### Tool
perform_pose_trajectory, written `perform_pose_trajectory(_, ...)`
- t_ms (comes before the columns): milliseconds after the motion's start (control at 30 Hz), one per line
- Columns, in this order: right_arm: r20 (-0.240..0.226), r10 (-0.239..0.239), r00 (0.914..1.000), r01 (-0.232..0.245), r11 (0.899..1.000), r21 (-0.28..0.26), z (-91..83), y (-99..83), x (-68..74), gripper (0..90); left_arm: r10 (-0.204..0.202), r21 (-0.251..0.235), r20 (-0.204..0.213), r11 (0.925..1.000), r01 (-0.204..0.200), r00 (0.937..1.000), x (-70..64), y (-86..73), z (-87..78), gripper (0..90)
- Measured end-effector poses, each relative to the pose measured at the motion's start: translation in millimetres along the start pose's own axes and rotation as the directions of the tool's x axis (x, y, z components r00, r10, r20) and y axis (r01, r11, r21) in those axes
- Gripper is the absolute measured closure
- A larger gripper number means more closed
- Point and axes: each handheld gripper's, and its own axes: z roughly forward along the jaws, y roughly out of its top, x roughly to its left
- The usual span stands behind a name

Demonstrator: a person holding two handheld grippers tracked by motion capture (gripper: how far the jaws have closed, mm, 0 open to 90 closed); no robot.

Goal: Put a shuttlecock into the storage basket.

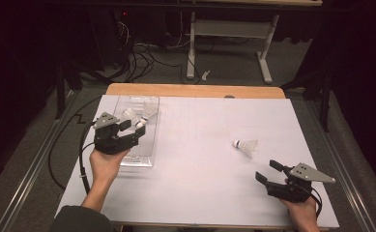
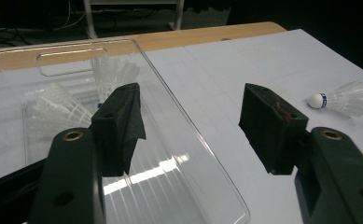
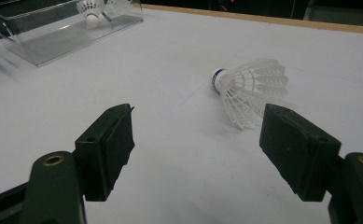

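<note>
A clear plastic tray lies at the table's left with two white shuttlecocks at its far end. My left gripper hovers open over the tray with nothing between its jaws. In the left gripper view both shuttlecocks rest beyond the left jaw inside the tray. A third shuttlecock lies on its side on the white sheet at the right, also seen as the loose shuttlecock. My right gripper is open just short of it. The right gripper view puts that shuttlecock ahead, near the right jaw.
A white gridded sheet covers the table, with a wooden strip along the far edge. The tray appears far left in the right gripper view. Behind the table stand a white desk frame and floor cables.
</note>
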Motion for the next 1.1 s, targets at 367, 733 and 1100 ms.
perform_pose_trajectory(367, -0.001, -0.001, 1.0000, 0.001, 1.000, 0.000, -0.1, 0.1, 0.2, 26.5, -0.003, -0.018, -0.004, 0.9998, 0.003, 1.0000, -0.2, -6.5, -7.9, 39.3)
perform_pose_trajectory(733, -0.001, -0.002, 1.0000, 0.002, 1.000, 0.001, 0.1, 0.1, 0.5, 26.5, -0.002, -0.029, 0.004, 0.9996, 0.002, 1.0000, -2.1, -17.6, -16.1, 38.9)
perform_pose_trajectory(1100, -0.001, -0.001, 1.0000, 0.001, 1.000, -0.001, -0.1, 0.1, 0.4, 26.5, 0.006, -0.038, 0.015, 0.9993, -0.005, 0.9999, -6.0, -24.4, -20.5, 38.8)
